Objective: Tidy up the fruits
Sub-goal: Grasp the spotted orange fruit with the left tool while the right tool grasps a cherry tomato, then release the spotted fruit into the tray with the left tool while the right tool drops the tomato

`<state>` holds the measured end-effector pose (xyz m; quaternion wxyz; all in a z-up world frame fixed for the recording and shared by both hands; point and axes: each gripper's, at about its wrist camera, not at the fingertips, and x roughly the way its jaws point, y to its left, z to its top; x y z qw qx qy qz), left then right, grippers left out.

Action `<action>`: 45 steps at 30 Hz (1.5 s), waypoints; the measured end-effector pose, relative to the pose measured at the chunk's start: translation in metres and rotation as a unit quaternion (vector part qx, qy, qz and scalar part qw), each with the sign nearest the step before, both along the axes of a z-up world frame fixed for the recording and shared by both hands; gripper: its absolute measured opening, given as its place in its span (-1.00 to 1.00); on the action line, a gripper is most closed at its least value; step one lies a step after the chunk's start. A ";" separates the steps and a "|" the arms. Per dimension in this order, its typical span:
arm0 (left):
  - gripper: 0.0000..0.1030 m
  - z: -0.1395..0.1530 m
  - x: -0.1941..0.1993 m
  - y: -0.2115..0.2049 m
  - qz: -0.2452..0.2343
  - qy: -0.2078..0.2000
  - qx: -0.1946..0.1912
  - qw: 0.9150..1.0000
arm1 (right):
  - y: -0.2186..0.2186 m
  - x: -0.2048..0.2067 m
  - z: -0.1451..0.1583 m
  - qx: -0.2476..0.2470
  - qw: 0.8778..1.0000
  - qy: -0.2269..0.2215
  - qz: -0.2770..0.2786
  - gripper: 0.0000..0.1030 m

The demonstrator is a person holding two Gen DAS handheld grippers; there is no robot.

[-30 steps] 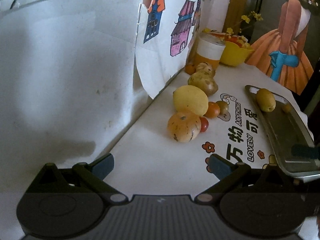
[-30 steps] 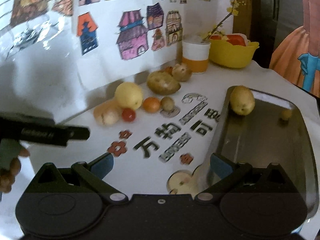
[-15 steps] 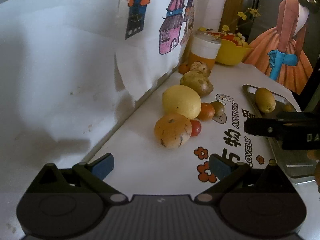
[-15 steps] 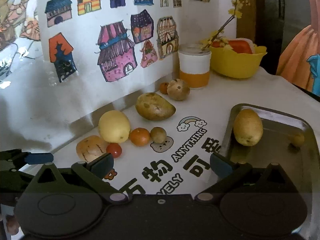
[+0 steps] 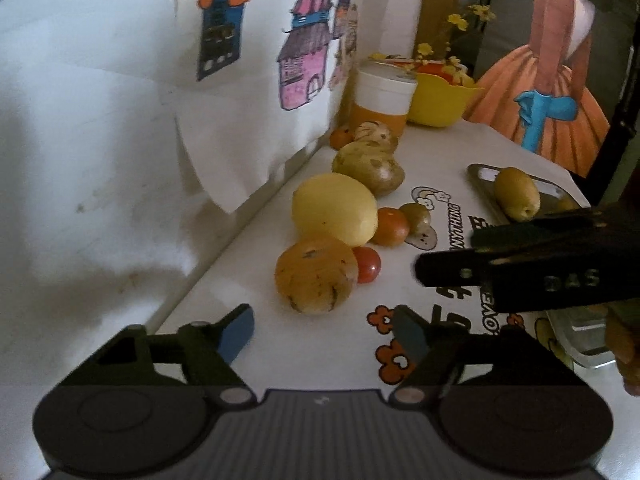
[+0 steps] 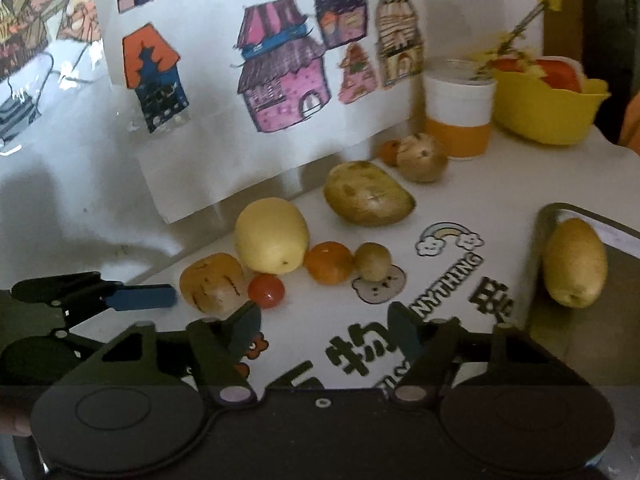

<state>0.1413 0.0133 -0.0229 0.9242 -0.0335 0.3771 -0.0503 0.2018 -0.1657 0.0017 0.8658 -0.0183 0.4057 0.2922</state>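
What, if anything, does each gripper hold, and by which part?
Nothing. The left gripper and right gripper are both open, with only tabletop between their fingers.

Spotted orange fruit [image 5: 315, 276], cherry tomato [image 5: 367, 265], metal tray [image 5: 486, 184]

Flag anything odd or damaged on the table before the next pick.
The orange fruit nearest the left gripper has dark scratch-like marks on its skin, and the mango is brown-spotted. Nothing is spilled. The metal tray holds one yellow fruit; the rest lie loose along the wall.
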 end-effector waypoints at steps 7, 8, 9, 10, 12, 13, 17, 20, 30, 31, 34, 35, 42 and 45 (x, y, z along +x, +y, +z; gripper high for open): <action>0.17 0.000 0.003 0.002 -0.001 -0.008 0.008 1.000 | 0.017 0.013 -0.008 0.008 0.999 0.020 0.026 0.04; 0.15 0.000 0.003 0.002 -0.001 -0.008 0.008 1.000 | 0.018 0.015 -0.010 0.009 0.999 0.023 0.027 0.01; 0.14 0.000 0.003 0.003 -0.002 -0.009 0.008 1.000 | 0.019 0.016 -0.011 0.010 0.999 0.026 0.027 0.01; 0.11 0.000 0.003 0.003 -0.003 -0.010 0.009 1.000 | 0.020 0.018 -0.013 0.009 0.999 0.027 0.024 0.00; 0.11 -0.001 0.004 0.003 -0.004 -0.011 0.011 1.000 | 0.022 0.019 -0.014 0.013 0.999 0.027 0.023 0.01; 0.11 -0.001 0.004 0.002 -0.005 -0.012 0.012 1.000 | 0.023 0.019 -0.014 0.012 0.999 0.025 0.023 0.01; 0.11 -0.001 0.007 0.003 -0.004 -0.012 0.012 1.000 | 0.028 0.019 -0.016 0.013 0.999 0.020 0.028 -0.05; 0.11 -0.001 0.007 0.005 -0.002 -0.012 0.011 1.000 | 0.029 0.020 -0.017 0.020 0.999 0.021 0.024 -0.15; -0.08 -0.001 0.008 0.004 -0.012 -0.015 0.013 1.000 | 0.035 0.017 -0.020 0.036 0.998 0.028 0.034 -0.56; -0.09 -0.001 0.008 0.004 -0.012 -0.015 0.013 1.000 | 0.034 0.018 -0.020 0.039 0.998 0.030 0.032 -0.57; -0.14 -0.001 0.010 0.005 -0.011 -0.013 0.008 1.000 | 0.030 0.015 -0.019 0.039 0.999 0.027 0.023 -0.57; -0.15 -0.001 0.010 0.005 -0.011 -0.013 0.007 1.000 | 0.028 0.014 -0.018 0.041 0.999 0.027 0.020 -0.57; -0.17 0.001 0.002 0.001 -0.018 -0.009 -0.001 1.000 | 0.008 -0.001 -0.016 0.048 0.999 0.023 -0.001 -0.57; -0.17 0.002 -0.005 -0.004 -0.025 -0.005 -0.009 1.000 | -0.001 -0.012 -0.016 0.049 0.998 0.022 -0.014 -0.57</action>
